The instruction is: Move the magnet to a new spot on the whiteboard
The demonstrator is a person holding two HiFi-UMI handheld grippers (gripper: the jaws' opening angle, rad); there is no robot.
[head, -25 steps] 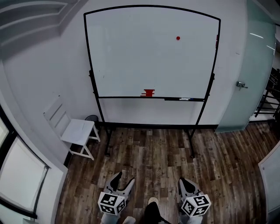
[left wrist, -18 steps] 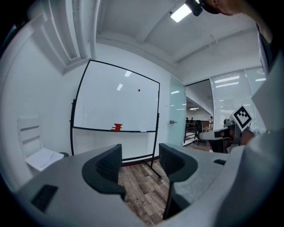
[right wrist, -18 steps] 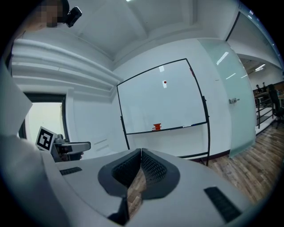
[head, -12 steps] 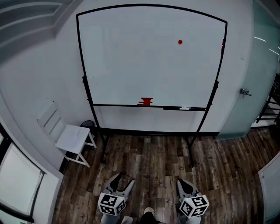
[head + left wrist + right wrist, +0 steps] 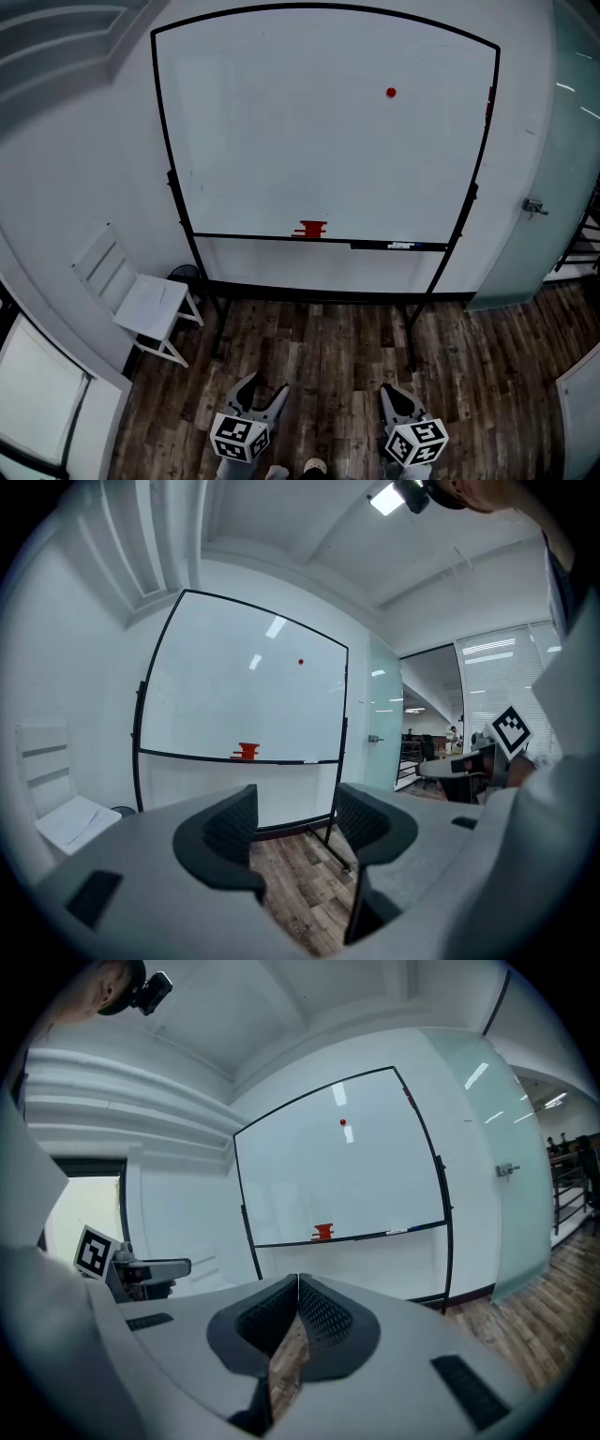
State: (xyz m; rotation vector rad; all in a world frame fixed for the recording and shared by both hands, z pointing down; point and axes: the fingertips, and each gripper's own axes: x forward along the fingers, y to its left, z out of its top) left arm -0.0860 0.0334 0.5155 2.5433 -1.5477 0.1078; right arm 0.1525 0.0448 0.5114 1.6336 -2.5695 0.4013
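magnet [image 5: 391, 93]: small red round dot; upper right of the whiteboard [image 5: 281, 141]
ledge [image 5: 244, 236]: holds a red block [image 5: 310, 229]; marker [image 5: 398, 246] to its right
left tool [image 5: 295, 822]: jaws apart, empty
right tool [image 5: 298, 1297]: jaws together, empty

We log the magnet [image 5: 391, 93] as a tiny red dot, shape unreadable. On the whiteboard [image 5: 281, 122] ledge, a red item [image 5: 311, 229] too small to name. Bottom edge crops left hand-held gripper [image 5: 265, 384], right hand-held gripper [image 5: 388, 388].

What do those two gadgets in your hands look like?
The left gripper and right gripper match: grey bodies, two jaws lined with dark ribbed padding, and a white cube printed with black square markers at the back.
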